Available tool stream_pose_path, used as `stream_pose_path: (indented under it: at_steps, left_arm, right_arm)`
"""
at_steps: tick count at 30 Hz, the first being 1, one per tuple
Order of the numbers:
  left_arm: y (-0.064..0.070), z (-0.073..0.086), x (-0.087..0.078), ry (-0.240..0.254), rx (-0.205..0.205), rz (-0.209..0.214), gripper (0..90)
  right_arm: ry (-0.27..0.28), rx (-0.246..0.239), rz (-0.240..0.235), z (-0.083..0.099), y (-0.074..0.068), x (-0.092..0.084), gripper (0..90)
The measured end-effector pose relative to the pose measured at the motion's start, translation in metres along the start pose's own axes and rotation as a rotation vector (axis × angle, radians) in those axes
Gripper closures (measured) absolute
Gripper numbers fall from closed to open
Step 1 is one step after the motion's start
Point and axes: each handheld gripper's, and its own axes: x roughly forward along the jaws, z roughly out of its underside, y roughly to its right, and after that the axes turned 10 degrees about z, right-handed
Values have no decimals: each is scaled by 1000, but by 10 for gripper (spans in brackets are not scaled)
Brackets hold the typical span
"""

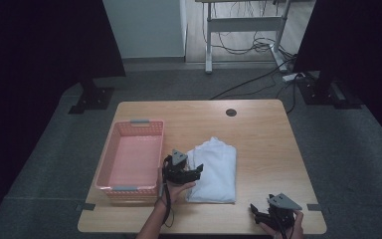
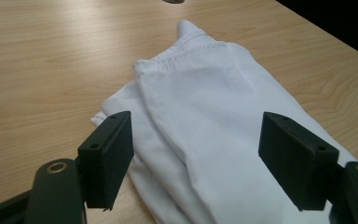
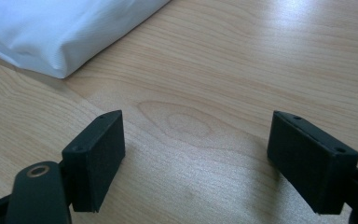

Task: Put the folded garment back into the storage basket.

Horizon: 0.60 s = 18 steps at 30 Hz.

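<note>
Black left tongs (image 1: 197, 170) hang released over the left edge of the folded white garment (image 1: 214, 170), jaws spread wide astride the cloth without pressing it. Right tongs (image 1: 256, 211) sit released too, above bare wood at five o'clock on the bench (image 1: 258, 134). Garment lies mid-bench; pink basket (image 1: 130, 159) sits at its nine o'clock.

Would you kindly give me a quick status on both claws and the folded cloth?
Left claw open over folded white cloth. Right claw open over bare table. Pink basket beside cloth, nothing in the way.
</note>
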Motion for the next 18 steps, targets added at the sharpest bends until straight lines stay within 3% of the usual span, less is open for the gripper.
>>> stream_pose_path:
  at_steps: [18]
  left_arm:
    - [-13,-1,29,-46,-5,-23,260]
  right_arm:
    - [1,-11,-14,0,1,0,190]
